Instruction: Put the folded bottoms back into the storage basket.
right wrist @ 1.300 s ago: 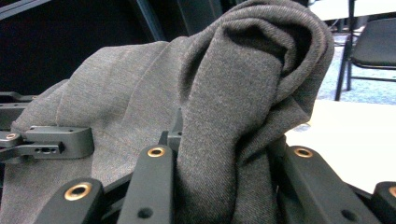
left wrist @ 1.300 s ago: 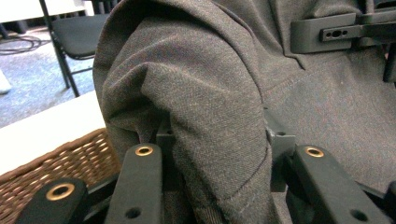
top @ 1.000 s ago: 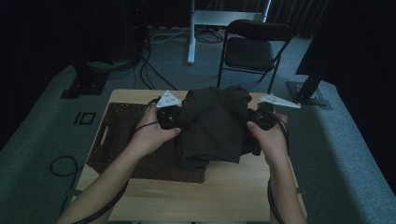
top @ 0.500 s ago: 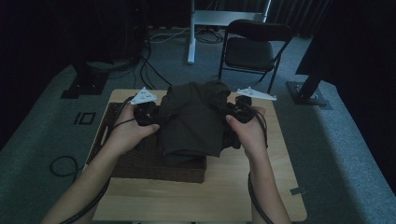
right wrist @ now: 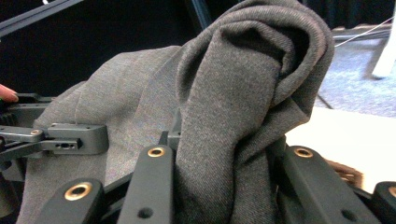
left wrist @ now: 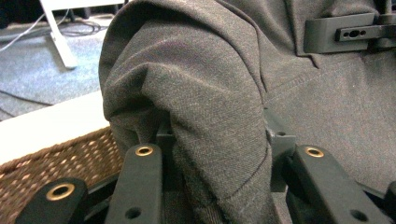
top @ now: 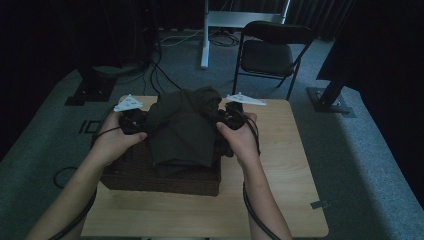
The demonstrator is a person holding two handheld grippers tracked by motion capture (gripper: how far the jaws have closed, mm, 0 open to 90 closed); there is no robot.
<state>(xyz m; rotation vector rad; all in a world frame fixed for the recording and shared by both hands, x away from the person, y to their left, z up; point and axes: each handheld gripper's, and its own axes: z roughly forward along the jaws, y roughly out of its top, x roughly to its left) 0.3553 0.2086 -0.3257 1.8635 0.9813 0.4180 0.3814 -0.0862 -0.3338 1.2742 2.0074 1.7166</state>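
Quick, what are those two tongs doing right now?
Left tongs: closed on the dark grey cloth.
Right tongs: closed on the same cloth.

We carry a black hand-held gripper [top: 142, 121] at left and another hand-held gripper [top: 220, 119] at right, each topped by a pale three-cornered plate, brass-ringed screw holes along black jaws, dark cables trailing.

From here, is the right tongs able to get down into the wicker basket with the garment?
Probably yes. The right tongs are shut on the dark garment, held above the wicker basket, whose open top lies right under the cloth. The left tongs grip the other edge, so both must go down together.
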